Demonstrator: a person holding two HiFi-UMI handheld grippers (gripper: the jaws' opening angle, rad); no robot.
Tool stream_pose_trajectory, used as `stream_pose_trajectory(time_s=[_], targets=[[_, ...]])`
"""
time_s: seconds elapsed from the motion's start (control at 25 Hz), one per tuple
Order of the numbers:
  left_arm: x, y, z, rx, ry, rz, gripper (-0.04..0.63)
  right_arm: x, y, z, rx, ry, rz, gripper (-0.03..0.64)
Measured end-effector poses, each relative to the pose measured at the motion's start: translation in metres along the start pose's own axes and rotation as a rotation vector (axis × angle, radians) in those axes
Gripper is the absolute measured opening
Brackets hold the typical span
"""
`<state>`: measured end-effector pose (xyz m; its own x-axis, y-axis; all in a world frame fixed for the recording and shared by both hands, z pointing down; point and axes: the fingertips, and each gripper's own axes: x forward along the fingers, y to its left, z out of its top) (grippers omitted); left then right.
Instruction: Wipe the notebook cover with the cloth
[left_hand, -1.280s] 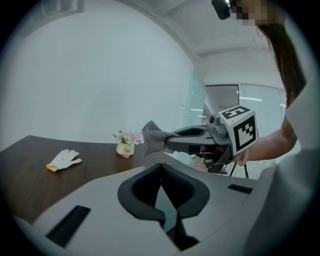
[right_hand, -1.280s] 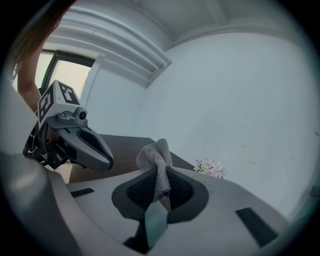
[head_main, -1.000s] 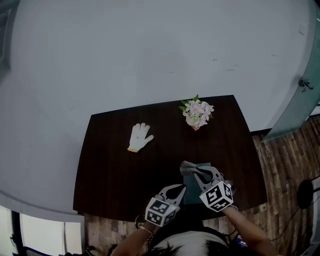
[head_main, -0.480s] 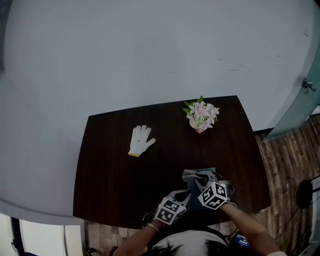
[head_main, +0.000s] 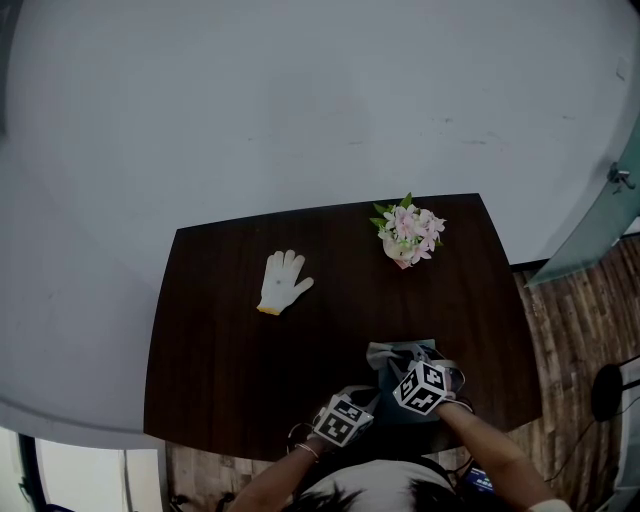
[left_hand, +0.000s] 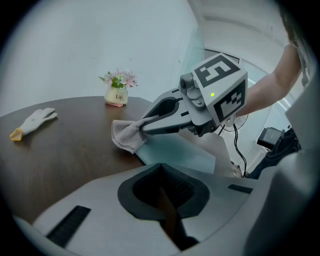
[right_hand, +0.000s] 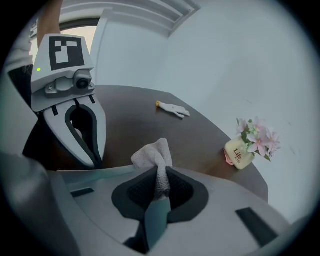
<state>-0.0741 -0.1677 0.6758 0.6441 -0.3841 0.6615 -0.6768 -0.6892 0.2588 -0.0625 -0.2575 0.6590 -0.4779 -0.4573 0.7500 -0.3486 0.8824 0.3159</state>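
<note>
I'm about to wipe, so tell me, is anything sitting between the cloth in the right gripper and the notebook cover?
Nothing visible does. The right gripper holds the cloth right at the far edge of the notebook. The glove and flower pot sit far off across the table.

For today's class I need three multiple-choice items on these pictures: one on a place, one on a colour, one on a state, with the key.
1. The white glove lies:
A on the floor
B on the table, left of the flower pot
C on a chair

2. The notebook cover is:
A red
B yellow
C teal

3. The right tongs are:
A shut on the cloth
B open and empty
C shut on the glove

Key:
1 B, the head view shows it on the dark wood.
2 C, the left gripper view shows the teal cover.
3 A, the cloth stands pinched between its jaws.
</note>
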Motion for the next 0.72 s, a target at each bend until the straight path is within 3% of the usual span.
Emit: stream_pose_trajectory(time_s=[0.4,0.72], targets=[[0.004,-0.001,-0.008,0.045,0.049,-0.012,0.018,0.006,0.001,-0.012,-0.009,0.059,0.009,0.046],[0.003,-0.002,-0.008,0.016,0.082,-0.042,0.018,-0.001,-0.005,-0.028,0.020,0.085,-0.010,0.048]])
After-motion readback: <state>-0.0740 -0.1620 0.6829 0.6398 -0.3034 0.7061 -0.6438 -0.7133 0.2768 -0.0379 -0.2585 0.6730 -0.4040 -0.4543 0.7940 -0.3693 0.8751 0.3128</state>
